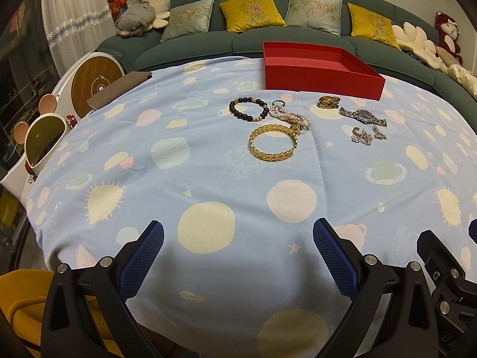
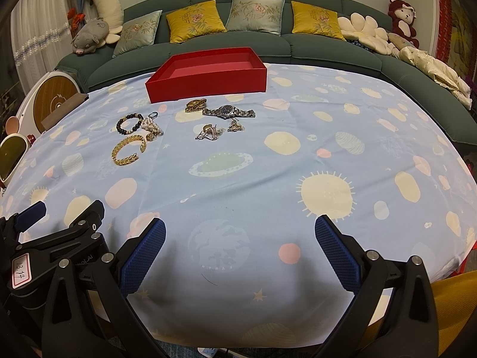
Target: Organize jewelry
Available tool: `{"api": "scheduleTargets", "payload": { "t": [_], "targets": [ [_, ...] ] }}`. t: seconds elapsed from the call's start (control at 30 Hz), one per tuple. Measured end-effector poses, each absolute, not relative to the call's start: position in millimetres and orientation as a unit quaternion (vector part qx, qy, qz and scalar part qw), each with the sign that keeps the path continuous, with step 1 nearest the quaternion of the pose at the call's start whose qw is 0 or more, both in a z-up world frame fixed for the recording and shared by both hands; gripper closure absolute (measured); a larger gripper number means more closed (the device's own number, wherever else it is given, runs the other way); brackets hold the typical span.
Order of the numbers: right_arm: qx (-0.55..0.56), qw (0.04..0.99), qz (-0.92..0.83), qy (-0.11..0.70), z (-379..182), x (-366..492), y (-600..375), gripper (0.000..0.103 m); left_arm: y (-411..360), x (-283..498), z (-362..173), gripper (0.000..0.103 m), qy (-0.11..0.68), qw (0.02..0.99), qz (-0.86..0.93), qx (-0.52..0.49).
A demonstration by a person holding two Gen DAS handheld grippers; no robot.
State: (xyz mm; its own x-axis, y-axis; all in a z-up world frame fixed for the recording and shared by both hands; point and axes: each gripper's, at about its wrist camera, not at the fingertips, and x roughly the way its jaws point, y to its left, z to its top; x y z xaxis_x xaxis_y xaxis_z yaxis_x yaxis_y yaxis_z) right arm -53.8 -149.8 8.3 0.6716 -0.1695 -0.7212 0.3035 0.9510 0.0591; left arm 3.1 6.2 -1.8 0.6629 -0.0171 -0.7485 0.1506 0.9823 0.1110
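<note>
An empty red box point(image 1: 320, 78) point(image 2: 208, 83) stands at the table's far side. In front of it lie a dark bead bracelet point(image 1: 248, 109) point(image 2: 128, 124), a pearl strand point(image 1: 290, 115) point(image 2: 152, 126), a gold bangle point(image 1: 273, 146) point(image 2: 128, 149), a small gold piece point(image 1: 328, 102) point(image 2: 196, 104), a silver watch point(image 1: 362, 115) point(image 2: 229, 111) and a tangle of earrings point(image 1: 367, 135) point(image 2: 215, 130). My left gripper point(image 1: 238, 235) and right gripper point(image 2: 240, 234) hover open over the near edge, far from the jewelry, each with nothing between its blue pads.
A blue planet-print cloth point(image 1: 208, 179) point(image 2: 268, 164) covers the table. A green sofa with cushions point(image 1: 253, 13) point(image 2: 208, 21) runs behind it. A white appliance with a wooden disc point(image 1: 92, 82) stands at the left edge, and a yellow chair point(image 1: 26, 295) sits below.
</note>
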Motion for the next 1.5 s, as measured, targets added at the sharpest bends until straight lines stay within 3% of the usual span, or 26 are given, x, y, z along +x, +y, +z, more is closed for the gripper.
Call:
{"api": "scheduleTargets", "payload": {
  "t": [0.67, 1.0, 1.17, 1.5],
  "targets": [
    [0.095, 0.904, -0.125, 0.397, 3.2, -45.6, -156.0, 0.005, 5.7, 7.0, -7.6, 0.005, 0.421, 0.902, -0.045, 0.083],
    [0.087, 0.905, -0.108, 0.402, 32.1, -3.4, -189.7, 0.006, 18.8, 57.9, 28.3, 0.005, 0.423, 0.901, -0.063, 0.080],
    [0.063, 0.909, -0.072, 0.405, 55.7, 38.2, -204.5, 0.012, 23.9, 98.8, 45.8, 0.005, 0.423, 0.900, -0.074, 0.082],
    [0.070, 0.901, -0.049, 0.426, 31.6, 90.9, -219.3, 0.022, 9.1, 135.7, -11.3, 0.005, 0.491, 0.864, -0.094, 0.056]
  ]
}}
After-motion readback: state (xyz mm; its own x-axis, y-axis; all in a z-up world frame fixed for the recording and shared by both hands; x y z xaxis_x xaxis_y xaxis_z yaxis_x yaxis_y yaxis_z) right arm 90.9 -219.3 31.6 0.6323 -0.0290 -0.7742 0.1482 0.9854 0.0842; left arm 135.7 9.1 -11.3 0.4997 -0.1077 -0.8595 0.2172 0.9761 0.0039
